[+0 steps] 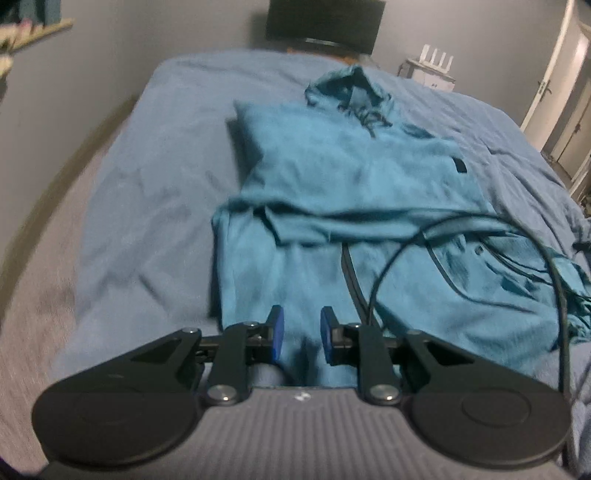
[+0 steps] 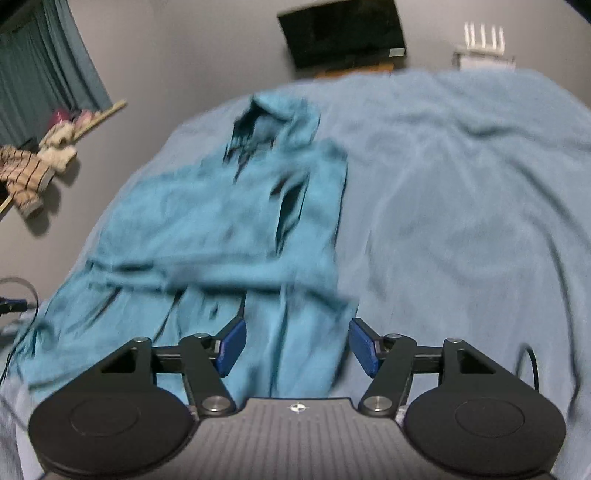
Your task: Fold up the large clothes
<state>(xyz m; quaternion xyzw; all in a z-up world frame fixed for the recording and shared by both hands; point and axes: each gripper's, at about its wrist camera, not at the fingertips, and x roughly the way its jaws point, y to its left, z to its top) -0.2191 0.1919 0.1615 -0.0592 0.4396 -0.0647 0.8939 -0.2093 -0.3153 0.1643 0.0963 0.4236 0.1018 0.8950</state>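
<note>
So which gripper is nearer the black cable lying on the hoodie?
Left. The black cable loops just beside the left gripper; the right gripper sits over the hoodie, away from it.

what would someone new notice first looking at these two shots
The teal hooded garment lies partly folded in the middle of the blue bed cover, hood toward the far wall. Both tongs, left and right, hover open over its near hem, empty. A dark screen hangs on the wall beyond.
</note>
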